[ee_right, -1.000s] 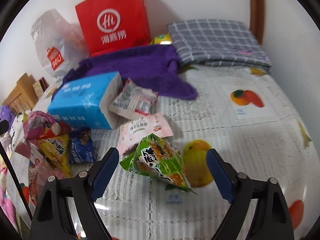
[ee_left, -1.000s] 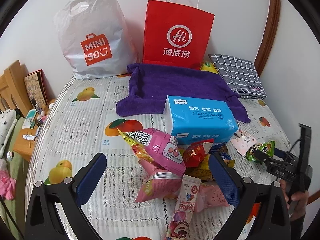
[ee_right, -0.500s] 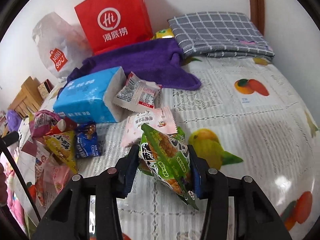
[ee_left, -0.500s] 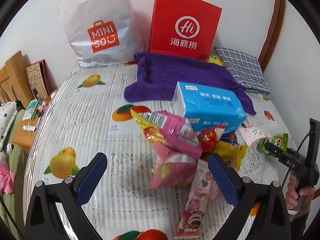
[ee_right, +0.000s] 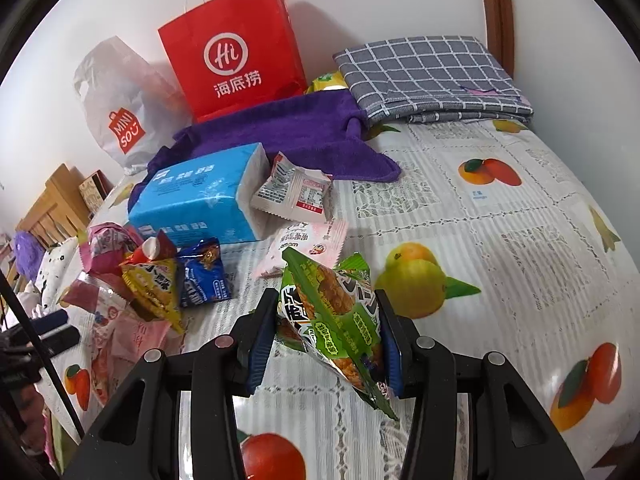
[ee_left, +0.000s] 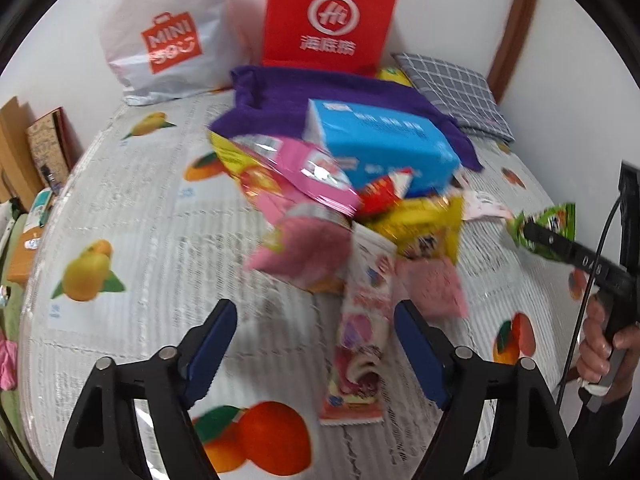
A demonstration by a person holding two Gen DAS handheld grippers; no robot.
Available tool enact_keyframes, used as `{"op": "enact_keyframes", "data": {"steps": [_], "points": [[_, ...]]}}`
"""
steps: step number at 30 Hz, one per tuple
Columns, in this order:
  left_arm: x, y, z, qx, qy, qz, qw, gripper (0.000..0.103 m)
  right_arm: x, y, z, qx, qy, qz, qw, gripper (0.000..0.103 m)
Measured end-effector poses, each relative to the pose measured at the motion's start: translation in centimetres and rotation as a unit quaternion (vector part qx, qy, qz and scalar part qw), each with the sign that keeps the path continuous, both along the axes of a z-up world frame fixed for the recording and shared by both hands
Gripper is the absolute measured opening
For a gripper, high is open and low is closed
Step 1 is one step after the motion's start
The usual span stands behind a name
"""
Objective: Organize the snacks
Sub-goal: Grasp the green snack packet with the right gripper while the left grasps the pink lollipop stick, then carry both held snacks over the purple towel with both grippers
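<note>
Fruit-printed cloth covers the desk (ee_left: 132, 216), with a red paper bag (ee_right: 236, 56) and a white plastic bag (ee_left: 168, 32) against the wall behind. The right claw (ee_right: 326, 340) is clenched on a green snack packet (ee_right: 336, 312), held just clear of the cloth. The left claw (ee_left: 316, 348) is closing with nothing yet pressed; a long pink-and-white snack wrapper (ee_left: 362, 320) lies between its fingers, its long axis running away from the claw toward the snack pile (ee_left: 352, 216). The left hand looks nearer to it.

Two bags (ee_right: 236, 60), one tissue pack (ee_right: 192, 196), one purple towel (ee_right: 288, 132), one checked cloth (ee_right: 428, 76).
</note>
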State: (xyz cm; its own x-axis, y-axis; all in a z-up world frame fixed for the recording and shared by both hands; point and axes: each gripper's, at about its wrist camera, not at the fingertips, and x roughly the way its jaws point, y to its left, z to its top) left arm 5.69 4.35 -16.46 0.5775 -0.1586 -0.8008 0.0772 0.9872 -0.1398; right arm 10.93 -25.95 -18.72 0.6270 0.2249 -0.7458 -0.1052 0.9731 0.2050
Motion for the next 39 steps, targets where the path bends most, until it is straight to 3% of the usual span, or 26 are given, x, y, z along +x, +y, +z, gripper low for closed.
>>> {"op": "enact_keyframes", "data": {"steps": [7,12,20,24,26,39], "points": [[0.6,-1.9,-1.9,0.002,0.026,-0.018,0.9995,0.057,-1.3,-0.6,0.0,-0.001,0.002,-0.007,1.000,0.046],[0.7,-2.3,-2.4,0.000,0.035,-0.027,0.9990,0.022,-1.7,-0.7,-0.1,0.002,0.006,-0.006,1.000,0.046],[0.2,-2.1,0.1,-0.003,0.018,-0.031,0.9994,0.018,-1.7,-0.1,1.6,0.006,-0.004,0.003,1.000,0.046],[-0.4,-2.1,2.0,-0.029,0.007,-0.041,0.9987,0.018,-1.7,0.5,3.4,0.007,-0.015,0.008,1.000,0.046],[-0.2,-2.6,3.1,-0.016,-0.003,-0.040,0.9990,0.018,-1.6,0.8,4.1,0.009,-0.020,0.012,1.000,0.046],[3.6,-3.6,8.6,-0.015,-0.042,-0.053,0.9976,0.018,1.8,4.6,8.5,-0.003,-0.037,0.050,0.998,0.046]]}}
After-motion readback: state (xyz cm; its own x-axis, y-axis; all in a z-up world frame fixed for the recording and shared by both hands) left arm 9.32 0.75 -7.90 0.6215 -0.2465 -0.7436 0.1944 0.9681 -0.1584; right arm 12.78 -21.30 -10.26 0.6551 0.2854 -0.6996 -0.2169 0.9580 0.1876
